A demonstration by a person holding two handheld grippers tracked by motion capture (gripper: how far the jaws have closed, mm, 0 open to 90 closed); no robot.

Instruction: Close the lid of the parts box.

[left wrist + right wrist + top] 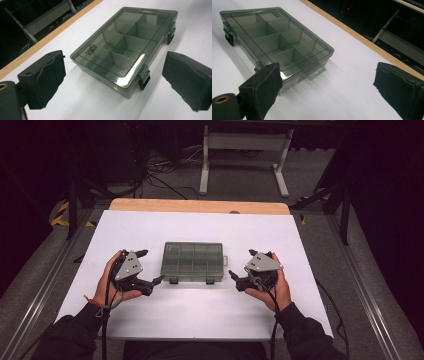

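A smoky clear plastic compartment box (192, 262) lies flat on the white table top (200, 315), its lid down and two dark latches on the near edge. Its dividers show through the lid, and the cells look empty. My left gripper (150, 266) rests on the table just left of the box, jaws wide apart and empty. My right gripper (242, 265) rests just right of it, also open and empty. In the left gripper view the box (125, 50) lies ahead between the pads (47, 80). In the right gripper view the box (274, 41) sits ahead to the left.
The white sheet covers a wooden table whose far edge (200, 206) shows as a bare strip. Beyond it stand a white frame (245, 155) and loose cables (160, 170) on the grey floor. Metal rails (360, 280) run along both sides.
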